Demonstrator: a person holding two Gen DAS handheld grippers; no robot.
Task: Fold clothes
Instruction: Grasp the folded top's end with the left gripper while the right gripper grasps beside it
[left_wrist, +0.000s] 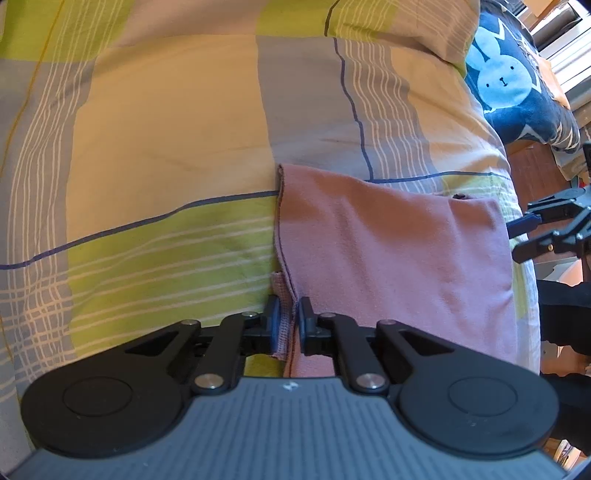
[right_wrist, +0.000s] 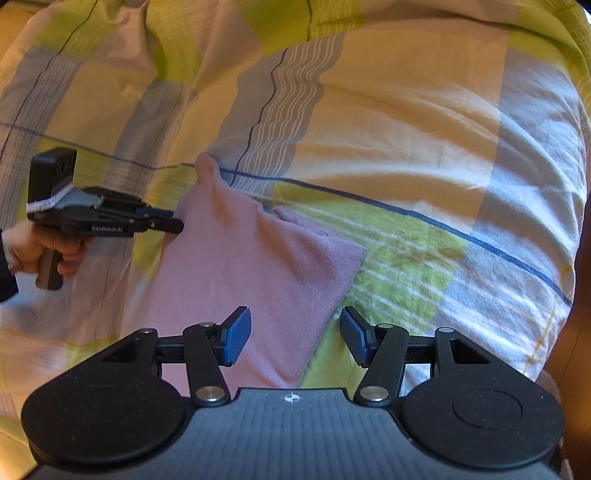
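Note:
A folded pink garment lies on a bed with a plaid yellow, green and grey cover. My left gripper is shut on the garment's left edge, cloth pinched between its blue pads. In the right wrist view the same garment lies ahead, and the left gripper grips its left side. My right gripper is open and empty, its jaws wide apart just above the garment's near corner. The right gripper also shows at the right edge of the left wrist view.
A dark blue cushion with a white rabbit lies beyond the bed's right edge, over a wooden floor. The bed cover bulges upward behind the garment. A hand holds the left gripper's handle.

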